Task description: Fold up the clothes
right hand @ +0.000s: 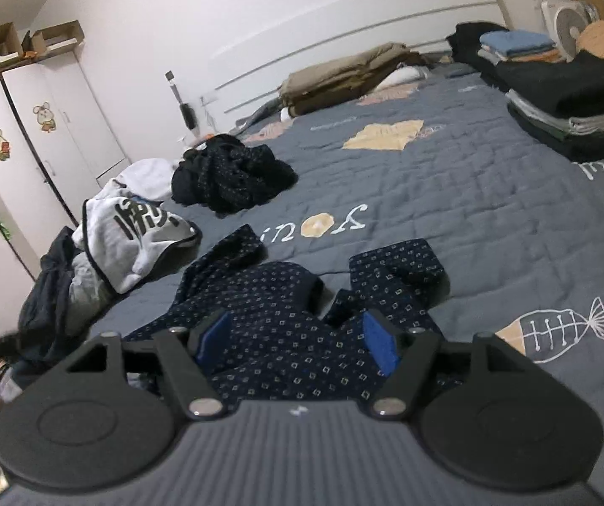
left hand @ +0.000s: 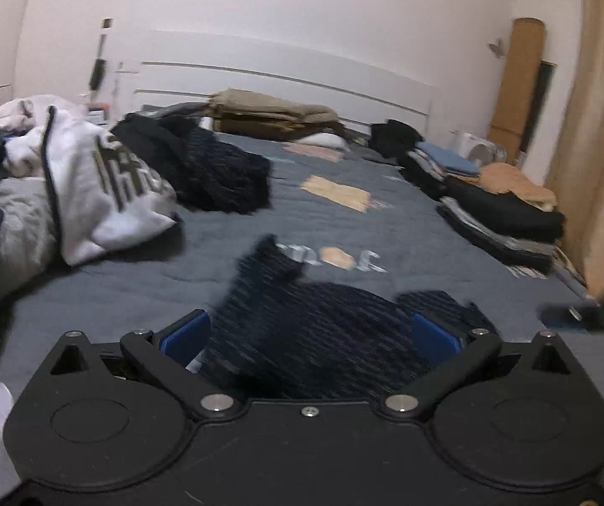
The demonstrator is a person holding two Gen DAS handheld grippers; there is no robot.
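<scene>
Right wrist view: navy shirt (right hand: 268, 320) crumpled at the bed's (right hand: 492, 219) near edge, under both grippers.

Right gripper (right hand: 297, 337) stands part open above the cloth, which shows between the pads without being pinched. Left gripper (left hand: 310, 333) gapes wide, holding nothing. The shirt stretches away toward the headboard, sleeve (right hand: 399, 270) off right, nearer the right hand I judge.

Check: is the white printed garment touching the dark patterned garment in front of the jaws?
Apart. The right wrist view shows grey bedspread between the white printed garment and the dark patterned garment.
</scene>
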